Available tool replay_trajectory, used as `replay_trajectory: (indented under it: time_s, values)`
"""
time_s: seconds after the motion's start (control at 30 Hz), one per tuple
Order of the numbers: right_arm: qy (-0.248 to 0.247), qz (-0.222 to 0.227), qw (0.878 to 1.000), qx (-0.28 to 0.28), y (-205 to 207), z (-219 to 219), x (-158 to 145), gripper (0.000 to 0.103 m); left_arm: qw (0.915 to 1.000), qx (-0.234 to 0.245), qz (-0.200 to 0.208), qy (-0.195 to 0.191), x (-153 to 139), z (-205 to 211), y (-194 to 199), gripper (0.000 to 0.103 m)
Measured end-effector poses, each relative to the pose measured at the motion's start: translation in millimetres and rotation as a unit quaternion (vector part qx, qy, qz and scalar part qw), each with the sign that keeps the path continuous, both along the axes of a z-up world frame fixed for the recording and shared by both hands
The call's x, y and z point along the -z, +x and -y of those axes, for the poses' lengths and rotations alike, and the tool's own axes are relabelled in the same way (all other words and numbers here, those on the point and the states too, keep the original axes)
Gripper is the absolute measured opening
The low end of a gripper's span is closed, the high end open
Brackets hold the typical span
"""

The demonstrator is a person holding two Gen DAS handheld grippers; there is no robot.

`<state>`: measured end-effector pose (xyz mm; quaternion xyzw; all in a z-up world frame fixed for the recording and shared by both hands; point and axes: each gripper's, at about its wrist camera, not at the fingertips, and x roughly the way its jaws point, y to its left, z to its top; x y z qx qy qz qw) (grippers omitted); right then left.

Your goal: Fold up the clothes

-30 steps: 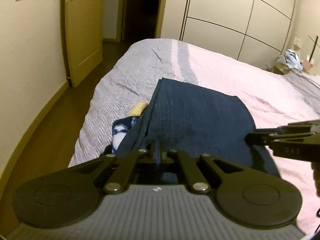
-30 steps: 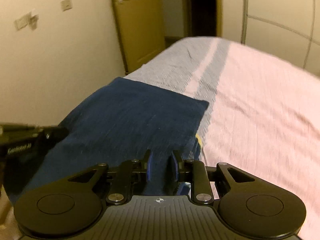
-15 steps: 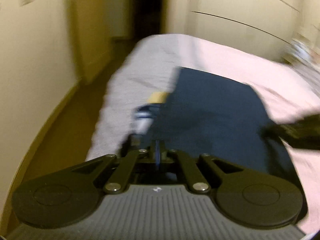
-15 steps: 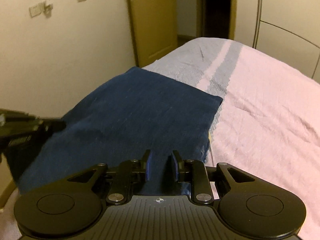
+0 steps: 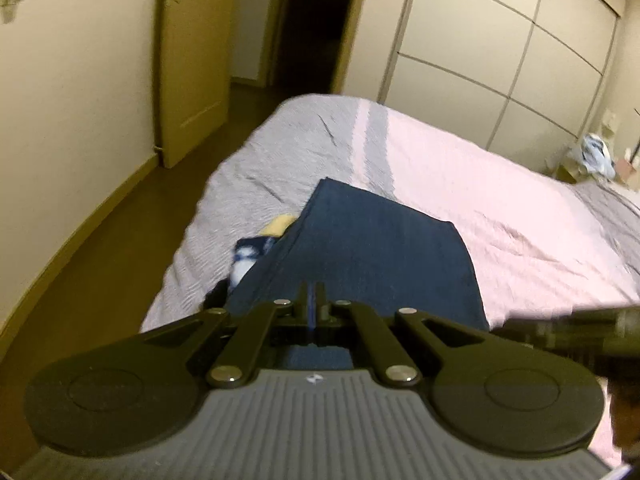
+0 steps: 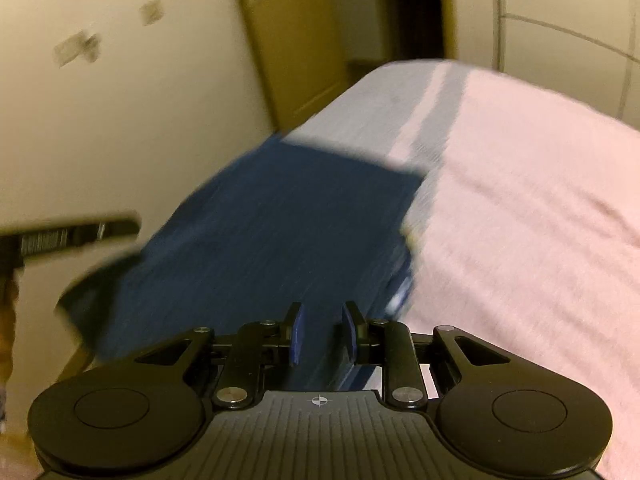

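Observation:
A dark navy garment (image 5: 372,248) lies folded on the bed, its near edge lifted by both grippers; it also shows in the right wrist view (image 6: 288,232). My left gripper (image 5: 312,300) is shut on the garment's near edge. My right gripper (image 6: 322,332) has its jaws a little apart with navy cloth between them; it is blurred. The right gripper's fingers (image 5: 568,320) show at the right of the left wrist view. The left gripper's fingers (image 6: 76,232) show at the left of the right wrist view.
The bed (image 5: 500,208) has a pink and grey cover. Blue-white and yellow cloth (image 5: 256,244) lies under the garment's left side by the bed edge. A door (image 5: 192,60), dark hallway, wardrobe (image 5: 500,60) and a wall stand around. Clutter (image 5: 596,156) sits at far right.
Both grippers have moved with the garment's near edge; the views swung and blurred. The right gripper has shifted lower and further from the left in the left wrist view.

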<state>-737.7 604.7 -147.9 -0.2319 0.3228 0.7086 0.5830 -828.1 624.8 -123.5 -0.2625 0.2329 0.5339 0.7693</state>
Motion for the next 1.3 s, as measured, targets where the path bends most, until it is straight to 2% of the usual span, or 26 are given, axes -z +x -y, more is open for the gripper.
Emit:
replay_trajectory:
  time_s: [0.07, 0.17, 0.27, 0.3, 0.37, 0.43, 0.47, 0.57, 0.67, 0.77, 0.9, 0.97, 1.07, 1.1, 1.13, 1.17, 1.23, 1.3]
  values:
    - [0.001, 0.003, 1.0, 0.021, 7, -30, -4, 0.025, 0.9998, 0.014, -0.01, 0.002, 3, -25, 11, 0.0]
    - [-0.001, -0.02, 0.999, 0.04, 15, -70, -1, 0.025, 0.999, 0.038, -0.021, 0.006, 8, -55, 26, 0.0]
    - [-0.023, -0.049, 0.998, 0.044, 15, -104, 16, 0.024, 0.9978, 0.041, -0.051, -0.011, 38, -86, 36, 0.0]
    - [-0.042, -0.05, 0.997, 0.044, 13, -111, 27, 0.024, 0.9981, 0.036, -0.047, -0.018, 51, -92, 33, 0.001]
    - [-0.042, -0.031, 0.998, 0.027, 5, -111, 39, 0.024, 0.9987, 0.026, -0.036, -0.025, 65, -95, 25, 0.001]
    - [-0.024, -0.022, 0.999, 0.005, 4, -105, 33, 0.024, 0.9991, 0.022, -0.033, -0.016, 63, -91, 19, 0.001]
    - [-0.019, -0.037, 0.999, 0.006, 8, -102, 28, 0.025, 0.9992, 0.019, -0.034, -0.01, 59, -88, 17, 0.001]
    - [0.003, -0.073, 0.997, 0.008, 23, -74, 9, 0.025, 0.9994, -0.015, -0.032, -0.004, 38, -62, 5, 0.0]
    - [0.011, -0.061, 0.998, -0.024, 18, -35, -7, 0.025, 0.9976, -0.055, -0.021, -0.036, 21, -21, -9, 0.0]
    - [-0.008, -0.04, 0.998, -0.056, 2, 5, -10, 0.025, 0.9933, -0.089, -0.014, -0.073, 9, 23, -17, 0.001]
    - [-0.059, -0.007, 0.994, -0.088, -17, 21, 13, 0.025, 0.9842, -0.122, -0.058, -0.115, 23, 56, -13, 0.003]
    - [-0.081, 0.008, 0.992, -0.092, -22, 18, 17, 0.025, 0.98, -0.141, -0.067, -0.123, 18, 63, -10, 0.003]
    - [-0.071, -0.003, 0.993, -0.094, -15, 28, -4, 0.025, 0.9769, -0.16, -0.089, -0.111, -8, 81, 1, 0.008]
    - [-0.067, -0.01, 0.993, -0.095, -11, 33, -12, 0.026, 0.9752, -0.164, -0.101, -0.109, -16, 88, 7, 0.017]
    - [-0.069, -0.015, 0.993, -0.095, -8, 38, -20, 0.03, 0.9738, -0.167, -0.111, -0.108, -23, 97, 12, 0.027]
    - [-0.076, -0.017, 0.992, -0.095, -5, 45, -25, 0.043, 0.9726, -0.168, -0.119, -0.108, -30, 107, 18, 0.029]
    - [-0.085, -0.022, 0.992, -0.094, -2, 61, -32, 0.062, 0.9703, -0.17, -0.132, -0.109, -44, 126, 28, 0.032]
    - [-0.085, -0.027, 0.992, -0.091, 7, 73, -38, 0.064, 0.9674, -0.177, -0.137, -0.118, -55, 143, 37, 0.037]
